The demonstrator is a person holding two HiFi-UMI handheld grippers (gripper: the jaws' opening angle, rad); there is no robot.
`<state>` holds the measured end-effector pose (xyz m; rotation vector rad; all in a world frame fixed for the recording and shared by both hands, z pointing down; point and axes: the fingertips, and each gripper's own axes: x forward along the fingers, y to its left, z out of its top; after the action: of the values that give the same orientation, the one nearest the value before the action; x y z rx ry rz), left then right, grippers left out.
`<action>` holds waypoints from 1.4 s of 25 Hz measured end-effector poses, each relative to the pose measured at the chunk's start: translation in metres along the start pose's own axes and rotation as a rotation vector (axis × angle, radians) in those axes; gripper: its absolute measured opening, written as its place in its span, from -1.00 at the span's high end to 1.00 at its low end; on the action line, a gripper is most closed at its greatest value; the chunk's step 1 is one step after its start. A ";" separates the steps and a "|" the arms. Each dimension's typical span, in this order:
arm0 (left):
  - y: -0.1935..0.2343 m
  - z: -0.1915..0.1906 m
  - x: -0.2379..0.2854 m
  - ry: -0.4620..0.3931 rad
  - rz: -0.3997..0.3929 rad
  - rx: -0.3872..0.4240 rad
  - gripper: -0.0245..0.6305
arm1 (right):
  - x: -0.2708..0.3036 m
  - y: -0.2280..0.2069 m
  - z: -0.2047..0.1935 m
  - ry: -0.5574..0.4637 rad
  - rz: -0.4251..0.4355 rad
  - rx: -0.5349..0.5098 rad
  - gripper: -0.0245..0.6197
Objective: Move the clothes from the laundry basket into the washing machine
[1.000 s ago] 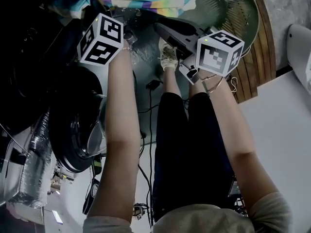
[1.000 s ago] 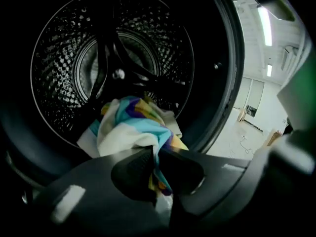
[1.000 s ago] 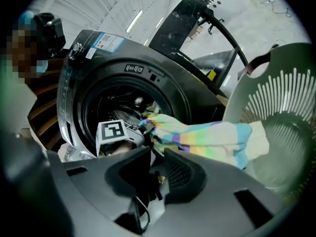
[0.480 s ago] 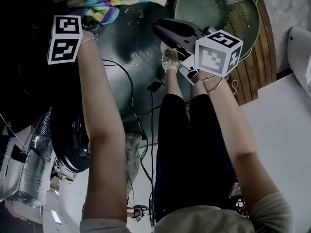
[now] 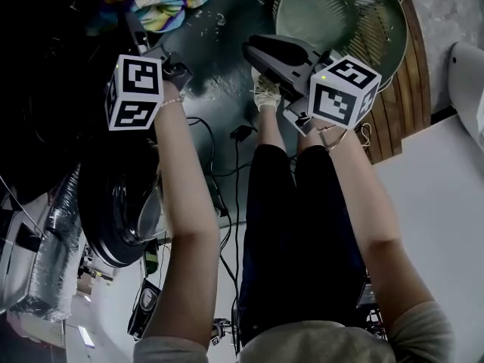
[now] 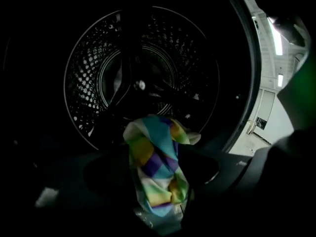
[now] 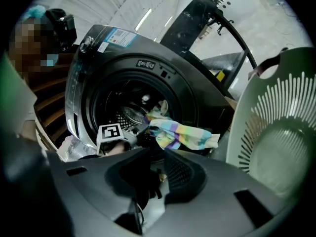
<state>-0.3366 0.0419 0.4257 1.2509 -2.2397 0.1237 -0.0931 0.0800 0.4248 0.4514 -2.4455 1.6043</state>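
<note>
Head view with both claw views, taken while a garment is being loaded. The left claw (image 5: 147, 35), at the upper left of the head view, is released: its jaws have just been opening, and the striped cloth (image 5: 170, 2) lies loose between them, no longer pinched. In the left claw view the cloth runs lengthwise from the lower centre of the frame up toward the perforated drum (image 6: 143, 78), dead ahead of the jaws, draped over the door lip rather than fully inside. The left claw is much the nearer; any further push into the drum would probably fall to it, along the cloth's own length. The right claw (image 5: 253, 51) hovers at upper centre with its jaws a little apart and no garment between them. Only the right claw view shows the washing machine (image 7: 123, 48) from outside, with one end of the cloth trailing out of the door toward the laundry basket (image 7: 276, 132). Only the head view looks into the basket, and what it shows of the inside holds no clothes.
</note>
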 end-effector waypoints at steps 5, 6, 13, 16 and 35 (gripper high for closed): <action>-0.027 -0.070 -0.010 0.163 -0.076 0.043 -0.06 | 0.002 -0.001 0.005 -0.019 -0.001 0.007 0.63; -0.034 -0.085 -0.008 0.201 -0.098 0.058 -0.08 | 0.004 -0.001 0.005 -0.016 0.000 0.007 0.64; -0.052 -0.126 0.029 0.304 -0.083 0.084 -0.13 | 0.007 -0.008 0.007 -0.010 -0.010 0.015 0.64; -0.041 -0.123 0.028 0.309 -0.017 0.132 0.05 | 0.008 -0.008 0.007 -0.015 -0.011 0.024 0.64; -0.024 0.045 0.074 -0.073 0.003 0.341 0.77 | 0.016 -0.010 0.012 -0.028 0.004 0.036 0.64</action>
<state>-0.3665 -0.0426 0.4212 1.4452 -2.3513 0.4859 -0.1040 0.0629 0.4333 0.4778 -2.4424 1.6576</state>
